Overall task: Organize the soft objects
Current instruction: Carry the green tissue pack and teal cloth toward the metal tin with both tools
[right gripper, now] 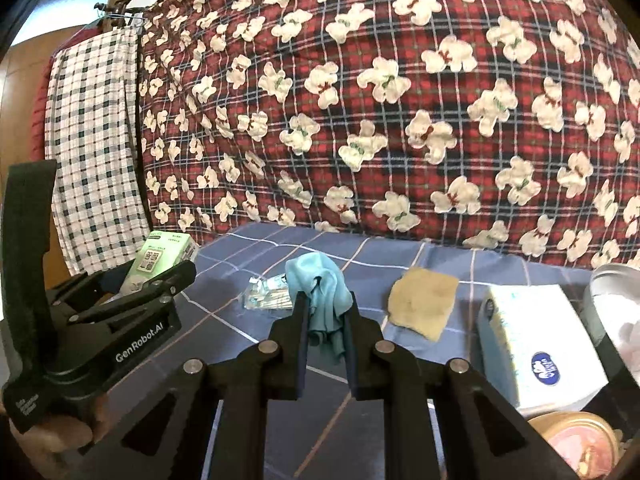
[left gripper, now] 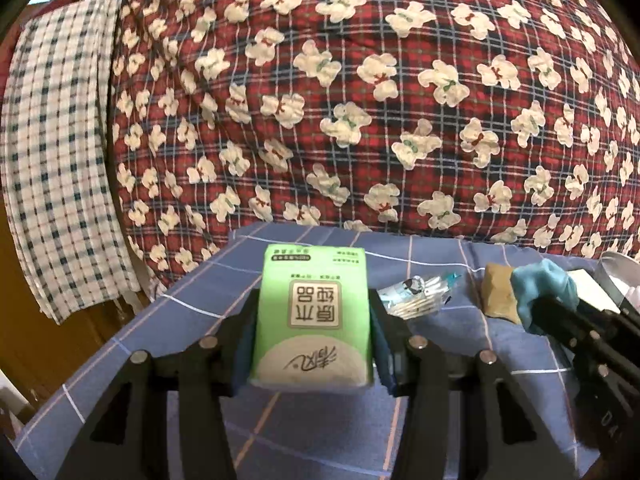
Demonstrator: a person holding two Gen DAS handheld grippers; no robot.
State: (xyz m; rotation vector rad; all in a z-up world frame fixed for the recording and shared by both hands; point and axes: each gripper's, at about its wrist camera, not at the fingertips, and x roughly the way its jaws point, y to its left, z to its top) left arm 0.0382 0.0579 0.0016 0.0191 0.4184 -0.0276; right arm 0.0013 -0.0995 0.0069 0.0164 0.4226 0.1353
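My left gripper [left gripper: 314, 312] is shut on a green tissue pack [left gripper: 312, 316], held above the blue checked cloth [left gripper: 312, 432]; the same pack [right gripper: 160, 260] shows at the left in the right wrist view. My right gripper [right gripper: 326, 304] is shut on a teal cloth [right gripper: 320, 292], which bunches up between the pads and hangs down. In the left wrist view that teal cloth [left gripper: 544, 284] appears at the right edge. A tan cloth [right gripper: 424, 304] lies flat on the blue surface to the right of the teal one.
A clear plastic packet [right gripper: 266, 294] lies between the two grippers. A white tissue box [right gripper: 540, 344] sits at the right, with a metal bowl [right gripper: 608, 292] behind it and a round tin [right gripper: 580, 440] in front. A red bear-print quilt [right gripper: 380, 100] rises behind.
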